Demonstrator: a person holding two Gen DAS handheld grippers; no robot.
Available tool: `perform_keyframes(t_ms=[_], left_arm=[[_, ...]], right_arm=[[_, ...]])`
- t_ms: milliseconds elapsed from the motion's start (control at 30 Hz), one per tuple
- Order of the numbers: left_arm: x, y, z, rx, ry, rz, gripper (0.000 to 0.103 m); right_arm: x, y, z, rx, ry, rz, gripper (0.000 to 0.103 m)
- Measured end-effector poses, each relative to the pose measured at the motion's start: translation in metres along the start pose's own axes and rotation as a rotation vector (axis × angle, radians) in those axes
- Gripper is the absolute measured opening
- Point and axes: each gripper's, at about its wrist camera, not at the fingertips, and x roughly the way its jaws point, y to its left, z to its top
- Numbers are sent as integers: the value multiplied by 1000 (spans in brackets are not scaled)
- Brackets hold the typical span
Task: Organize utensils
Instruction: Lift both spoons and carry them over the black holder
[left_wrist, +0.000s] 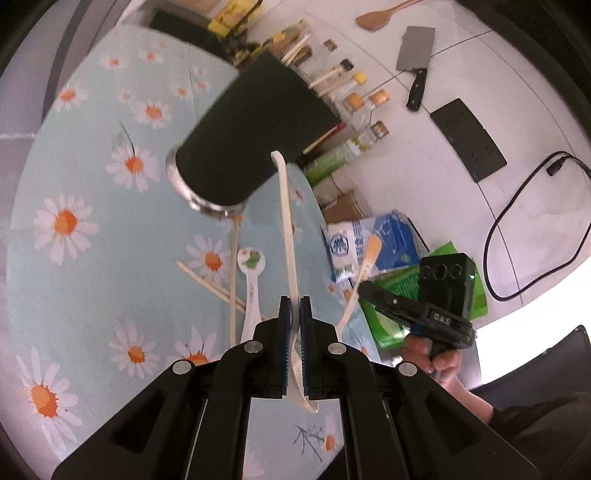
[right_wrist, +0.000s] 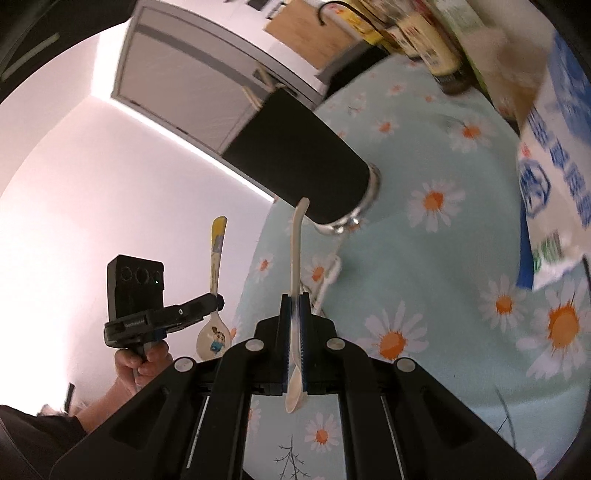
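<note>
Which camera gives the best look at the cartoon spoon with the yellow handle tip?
The right wrist view: the cartoon spoon shows side-on in the left gripper, with its printed bowl and yellow handle tip clear. The left wrist view shows the same spoon edge-on only, as a thin pale strip.

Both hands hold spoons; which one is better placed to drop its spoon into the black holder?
Left, narrowly. The left hand-held gripper and right hand-held gripper each clamp a spoon pointing at the black holder, which looks slightly nearer in the left view.

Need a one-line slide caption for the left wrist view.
Left gripper clamps a white spoon, handle toward the black utensil holder on the daisy tablecloth.
</note>
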Motion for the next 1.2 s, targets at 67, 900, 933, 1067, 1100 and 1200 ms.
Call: perform_keyframes(t_ms=[67, 900, 933, 1067, 1100, 1200], left_arm=[[-2, -7, 1, 26, -32, 24, 4], [-33, -71, 26, 189, -314, 157, 4], [-34, -73, 27, 196, -323, 161, 4], [-38, -82, 41, 240, -360, 173, 4], [-39, -84, 46, 247, -369, 172, 4], [-42, -87, 61, 257, -395, 159, 4]], right_arm=[[-1, 4, 5, -30, -11, 8, 5], [11, 70, 81, -257, -125, 41, 5], [11, 74, 87, -267, -133, 37, 5], [11, 82, 106, -276, -164, 34, 5], [11, 84, 111, -280, -172, 36, 5], [13, 91, 121, -289, -183, 37, 5]])
